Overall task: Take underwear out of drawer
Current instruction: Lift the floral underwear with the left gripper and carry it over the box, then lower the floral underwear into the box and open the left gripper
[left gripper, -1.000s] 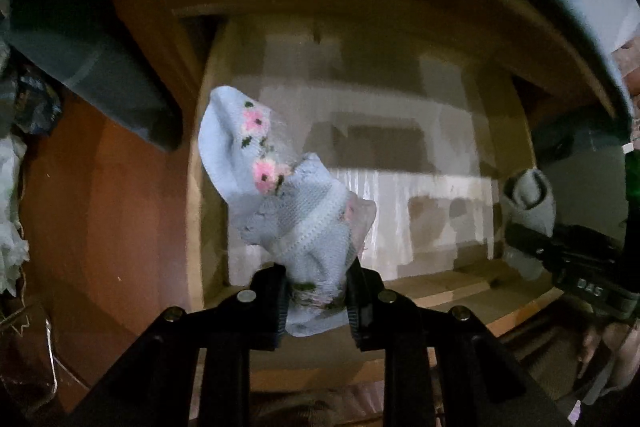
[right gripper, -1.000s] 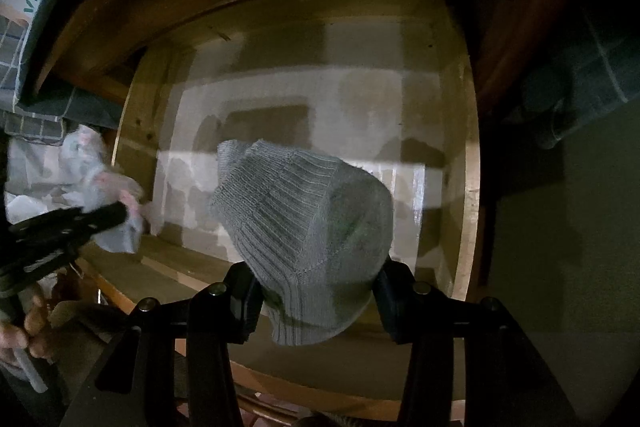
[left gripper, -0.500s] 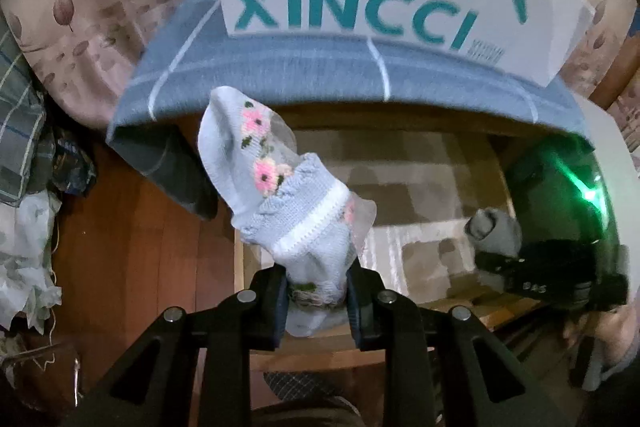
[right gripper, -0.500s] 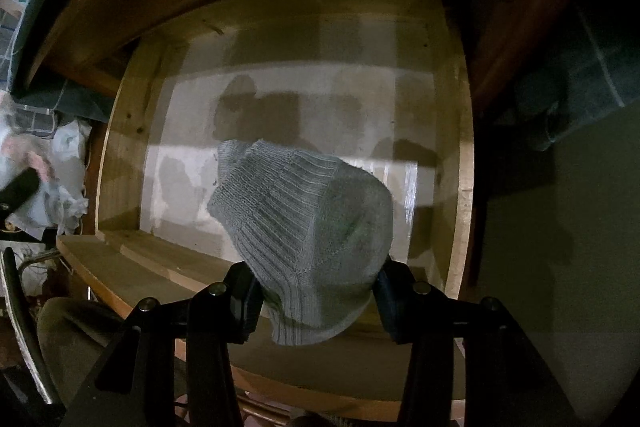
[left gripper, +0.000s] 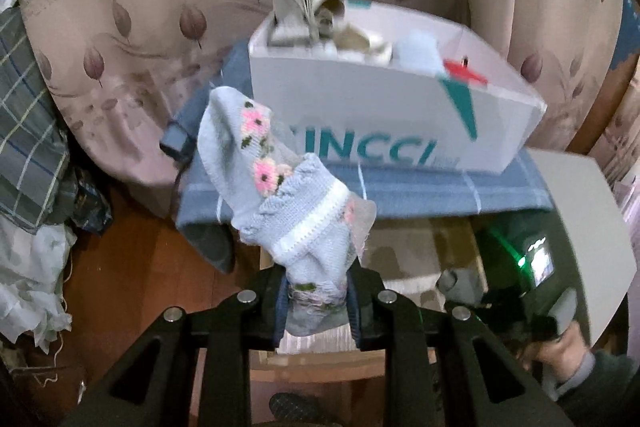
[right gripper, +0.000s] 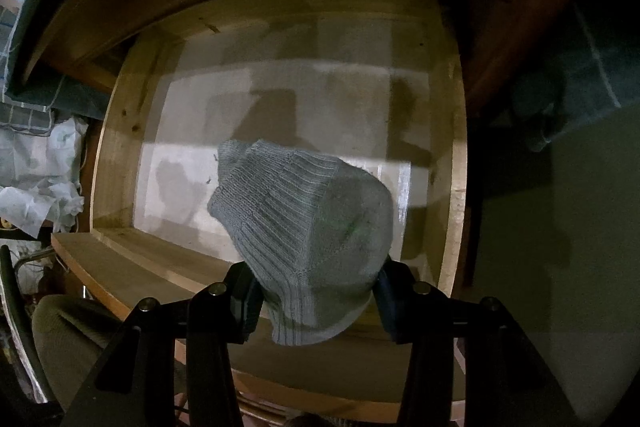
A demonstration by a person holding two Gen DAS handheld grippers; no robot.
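progress: late | my left claw (left gripper: pixel 316 301) pinches floral sock (left gripper: pixel 280 195), clear above drawer (right gripper: pixel 280 99) | my right claw (right gripper: pixel 316 301) pinches grey sock (right gripper: pixel 304 227) over bare drawer | left: set both down

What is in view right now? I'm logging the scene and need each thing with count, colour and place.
floral sock: one, pale blue with pink flowers, clamped in the left gripper
grey sock: one, ribbed grey, clamped in the right gripper
drawer: one, light wood, open, pale lined bottom, below the right gripper
box: one, white with teal lettering, holding assorted items, on the blue cloth
blue cloth: one, blue with white lines, on top of the furniture
curtain: beige with leaf print, behind the box
left gripper: black fingers, shut on the floral sock
right gripper: black fingers, shut on the grey sock
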